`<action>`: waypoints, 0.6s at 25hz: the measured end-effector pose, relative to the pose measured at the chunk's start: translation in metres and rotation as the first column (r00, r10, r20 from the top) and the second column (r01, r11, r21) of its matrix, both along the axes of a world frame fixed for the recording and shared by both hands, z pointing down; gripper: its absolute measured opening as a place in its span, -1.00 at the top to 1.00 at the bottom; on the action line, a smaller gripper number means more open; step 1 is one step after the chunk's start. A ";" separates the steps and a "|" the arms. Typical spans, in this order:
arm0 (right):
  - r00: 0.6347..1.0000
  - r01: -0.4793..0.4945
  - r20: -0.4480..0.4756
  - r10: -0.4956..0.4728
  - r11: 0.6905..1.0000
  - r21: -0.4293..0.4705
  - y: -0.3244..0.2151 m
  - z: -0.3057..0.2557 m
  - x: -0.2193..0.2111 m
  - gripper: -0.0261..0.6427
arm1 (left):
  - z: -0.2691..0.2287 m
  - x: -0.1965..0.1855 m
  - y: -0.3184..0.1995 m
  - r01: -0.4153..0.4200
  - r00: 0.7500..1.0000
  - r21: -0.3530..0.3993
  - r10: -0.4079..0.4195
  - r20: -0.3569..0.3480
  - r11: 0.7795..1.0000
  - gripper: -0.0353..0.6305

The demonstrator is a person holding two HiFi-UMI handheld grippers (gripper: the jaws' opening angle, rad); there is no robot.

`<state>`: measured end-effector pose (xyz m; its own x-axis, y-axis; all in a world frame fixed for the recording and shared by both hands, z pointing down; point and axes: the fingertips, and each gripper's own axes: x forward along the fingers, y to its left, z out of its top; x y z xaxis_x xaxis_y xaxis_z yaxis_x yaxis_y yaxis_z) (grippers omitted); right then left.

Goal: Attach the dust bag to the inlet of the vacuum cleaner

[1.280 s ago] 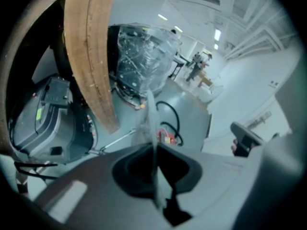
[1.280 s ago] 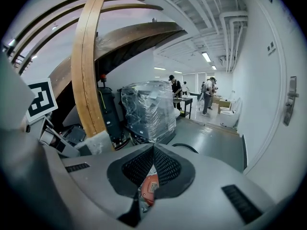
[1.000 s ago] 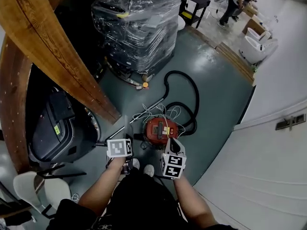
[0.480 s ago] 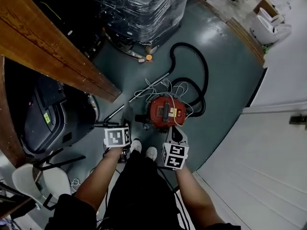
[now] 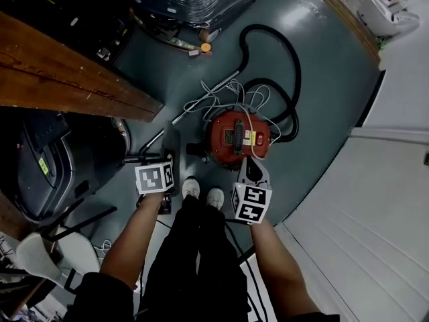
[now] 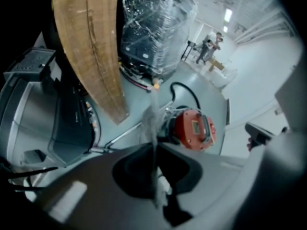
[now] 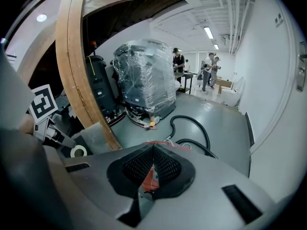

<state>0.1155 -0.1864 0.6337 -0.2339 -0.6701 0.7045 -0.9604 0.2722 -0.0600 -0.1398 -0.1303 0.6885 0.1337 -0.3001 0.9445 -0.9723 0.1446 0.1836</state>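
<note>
Between the shut jaws of the left gripper (image 6: 153, 147) sits a thin grey sheet, seen edge-on and reaching away from the tips; I take it for the dust bag (image 6: 152, 121). Seen from the head, it stands over the floor just left of the red vacuum cleaner (image 5: 236, 138), near it but not touching. A dark stub on the cleaner's left side may be the inlet; I cannot tell for sure. The right gripper (image 7: 153, 150) is pressed closed on nothing, with only the red body showing beyond its tips.

White cord (image 5: 228, 96) lies tangled over the far side of the cleaner, and the black hose (image 5: 281, 66) loops beyond it and round its right side. A metal tube (image 5: 167, 129) lies on the floor to the left.

What could go wrong:
- The bag is pinched by one edge, so it may flop, twist or slide out when pushed against the inlet.
- The cord could catch the bag or a gripper.
- With the right jaws closed and empty, nothing steadies the cleaner, so a push may shove it away.

Both forearms reach down on either side of the legs. The left gripper points steeply at the floor, while the right slants toward the cleaner's near edge.
</note>
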 end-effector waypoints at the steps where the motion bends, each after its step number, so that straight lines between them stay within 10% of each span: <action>1: 1.000 0.000 -0.003 0.000 1.000 -0.006 -0.001 0.009 0.000 0.94 | 0.008 -0.001 -0.001 -0.007 1.000 0.000 0.007 0.005 1.000 0.84; 15: 1.000 -0.008 -0.024 0.006 0.997 -0.079 -0.026 0.111 0.001 0.61 | 0.108 0.011 -0.019 -0.062 0.998 0.008 0.062 -0.018 0.998 0.84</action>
<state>0.1160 -0.2124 0.7450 -0.2118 -0.6140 0.7603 -0.9637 0.2607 -0.0579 -0.1285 -0.1495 0.7962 0.1693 -0.2976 0.9396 -0.9758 0.0831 0.2021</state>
